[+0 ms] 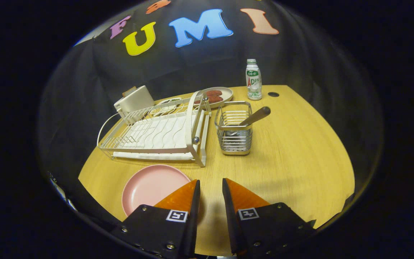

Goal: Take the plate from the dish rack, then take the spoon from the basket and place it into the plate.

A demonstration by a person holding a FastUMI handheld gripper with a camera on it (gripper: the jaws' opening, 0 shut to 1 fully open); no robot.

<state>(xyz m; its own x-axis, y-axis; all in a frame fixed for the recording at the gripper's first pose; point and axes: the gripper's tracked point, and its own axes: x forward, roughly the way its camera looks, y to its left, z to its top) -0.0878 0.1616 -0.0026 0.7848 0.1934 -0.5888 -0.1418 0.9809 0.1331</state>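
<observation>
While parted by a narrow gap, with bare desk showing between them, hovers above the near edge of the wooden desk: the gripper, fingers slightly open, empty, pressing on nothing. Overlaps in the view, by the left finger, the right rim of the pink plate; whether touching or merely above it cannot be told.

Lies flat on the desk at near left, just left of the fingers and just near of the dish rack: the plate, empty. Stands beyond it, on the left half of the desk: a white wire dish rack over a white drip tray, slots bare. Sits just right of the rack, ahead of the fingers and well apart from them: a small metal wire basket. Leans inside it, handle tilted up and to the right over the rim: the spoon.

Behind the rack, at far left: a white boxy appliance, with a small dish beside it, too unclear to describe. Further right along the far side: a beige plate carrying reddish-brown food. At the far edge, right of that plate: an upright white bottle with a green label. Just right of the bottle: a small dark round hole in the desktop. Around and behind everything: black cloth as the booth's wall.
</observation>
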